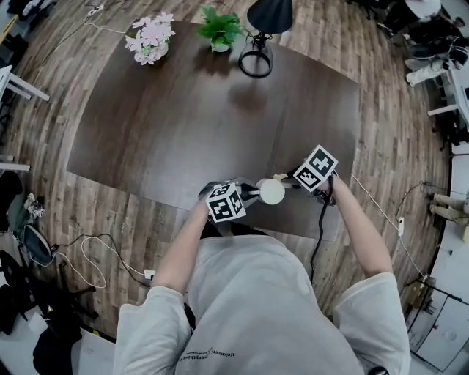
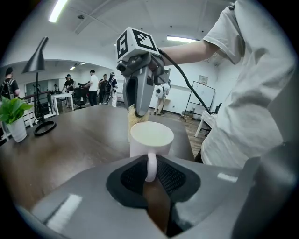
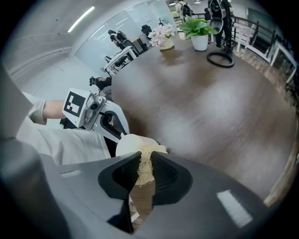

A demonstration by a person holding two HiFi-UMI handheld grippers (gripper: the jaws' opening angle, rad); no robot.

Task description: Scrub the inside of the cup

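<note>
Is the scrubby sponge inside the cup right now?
No, the scrubber is outside the cup, just behind its far side, and the cup's open top shows nothing in it.

Pale grey short-sleeved T-shirt (image 1: 256, 307)

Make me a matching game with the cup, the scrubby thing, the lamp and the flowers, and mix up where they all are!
Things:
1. cup
2. scrubber
3. lamp
4. flowers

Places:
A. black, at the far edge of the table, right of the green plant in the head view
B. pinched in the right gripper
C. pink, left of the green plant in the head view
D. held by its handle in the left gripper

Pairs: 1-D, 2-B, 3-A, 4-C
</note>
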